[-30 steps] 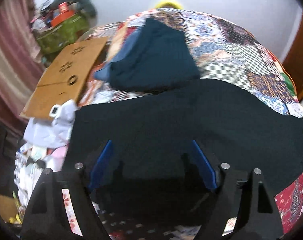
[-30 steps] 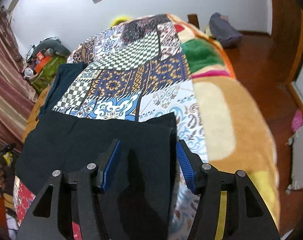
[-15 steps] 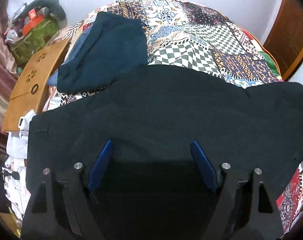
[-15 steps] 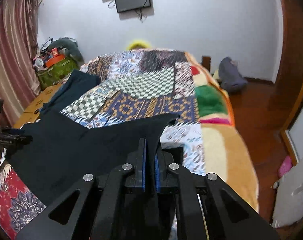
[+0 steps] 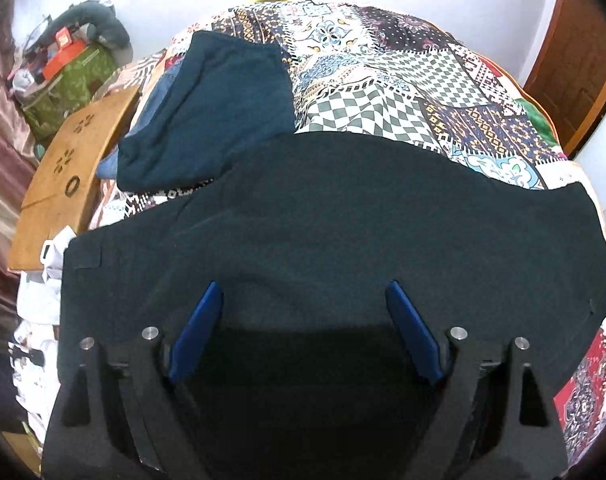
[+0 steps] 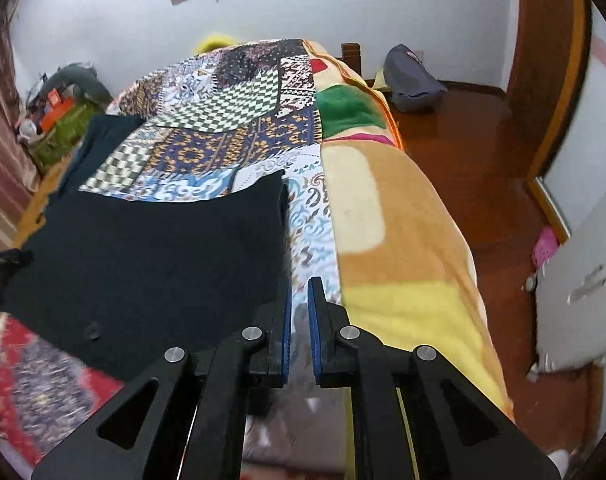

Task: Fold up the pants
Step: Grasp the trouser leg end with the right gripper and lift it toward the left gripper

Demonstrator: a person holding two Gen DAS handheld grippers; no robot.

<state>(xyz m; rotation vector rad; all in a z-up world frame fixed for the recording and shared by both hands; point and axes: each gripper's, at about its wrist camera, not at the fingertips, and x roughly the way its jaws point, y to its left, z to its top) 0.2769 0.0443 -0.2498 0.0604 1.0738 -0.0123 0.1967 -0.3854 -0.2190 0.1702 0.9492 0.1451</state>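
Patchwork bedspread point(image 5: 383, 92) bears black pants point(image 5: 343, 220), teal garment point(image 5: 223, 108) beside; left hand-held gripper point(image 5: 303, 320) wide, right point(image 6: 299, 312) narrow

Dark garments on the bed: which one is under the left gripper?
The black pants, spread flat across the near quilt under the open left gripper. The teal garment lies beyond, folded, by the bed's left edge.

Two wrist fisheyes low over the bed point(image 5: 383, 92), facing its head; shared: black pants point(image 5: 343, 216), patchwork quilt point(image 6: 223, 120).
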